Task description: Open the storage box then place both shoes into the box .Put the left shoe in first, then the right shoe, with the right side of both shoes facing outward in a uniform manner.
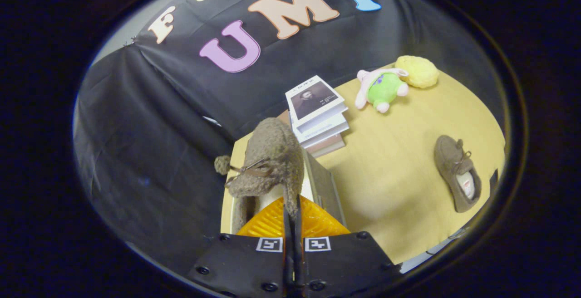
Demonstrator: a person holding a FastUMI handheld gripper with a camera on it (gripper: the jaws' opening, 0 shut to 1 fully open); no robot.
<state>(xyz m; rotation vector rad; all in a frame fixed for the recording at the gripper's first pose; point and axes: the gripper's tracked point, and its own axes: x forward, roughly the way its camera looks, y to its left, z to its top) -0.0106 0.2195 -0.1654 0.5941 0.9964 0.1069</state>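
The jaws [292,212] are clenched on the collar of a fuzzy brown shoe [268,162], their two dark fingers [287,225] pressed nearly together with only the thin edge of the shoe between them. The shoe hangs just ahead of the fingers, its long axis running away from them toward 12 o'clock, the toe farthest off and the opening nearest; a pom-pom on a lace sticks out from it at 9 o'clock. Under the shoe and the fingers sits the box [320,184], pale inside, with a grey wall rising on the 3 o'clock side of the shoe, and an orange ribbed part of the gripper shows just behind the heel. Whether the shoe touches the box floor cannot be told. The second shoe [456,173] lies on its sole on the tabletop [395,184], well apart at 3 o'clock from the jaws, its long axis running roughly 11 to 5 o'clock, with the opening at the 5 o'clock end. Beyond the box, at about 1 o'clock, stands a stack of books [317,114], and farther off toward 2 o'clock lie a green plush [383,89] and a yellow plush [417,71], touching each other.
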